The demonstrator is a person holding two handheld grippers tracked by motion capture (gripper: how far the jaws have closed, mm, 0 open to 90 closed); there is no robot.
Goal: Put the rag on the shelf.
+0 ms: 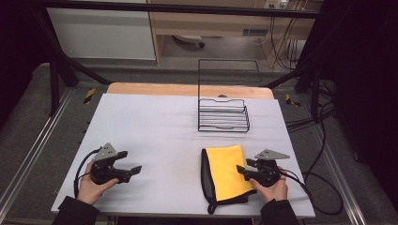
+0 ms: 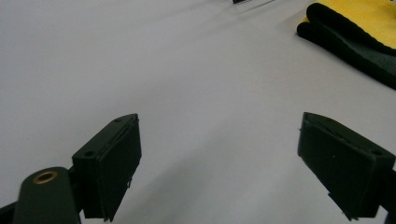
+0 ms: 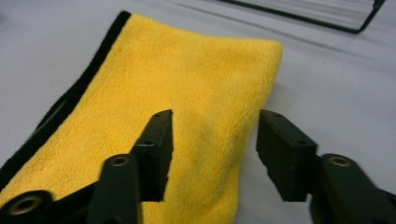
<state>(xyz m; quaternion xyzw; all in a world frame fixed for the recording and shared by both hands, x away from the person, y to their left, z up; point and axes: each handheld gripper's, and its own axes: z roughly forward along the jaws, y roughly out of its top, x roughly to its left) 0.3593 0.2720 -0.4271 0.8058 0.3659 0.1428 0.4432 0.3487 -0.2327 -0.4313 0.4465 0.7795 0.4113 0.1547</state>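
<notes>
A folded yellow cloth point(image 1: 226, 169) with a dark underside and a black edge lies flat on the table, front right of centre. My right gripper point(image 1: 245, 168) is at the cloth's right edge, open. In the right gripper view the right gripper point(image 3: 215, 140) has one jaw over the yellow cloth point(image 3: 187, 79) and the other over bare table beside the edge, with nothing pinched. My left gripper point(image 1: 130, 161) is low over the table at the front left, open with nothing between its jaws. The left gripper point(image 2: 219, 154) points across bare table, with the cloth point(image 2: 355, 37) far off at upper right.
A black wire rack point(image 1: 223, 115) with a tall wire back stands at the table's far middle, behind the cloth; its edge, the rack point(image 3: 327, 14), crosses the top of the right gripper view. The table point(image 1: 155, 126) is covered in white. Cables trail off its right side.
</notes>
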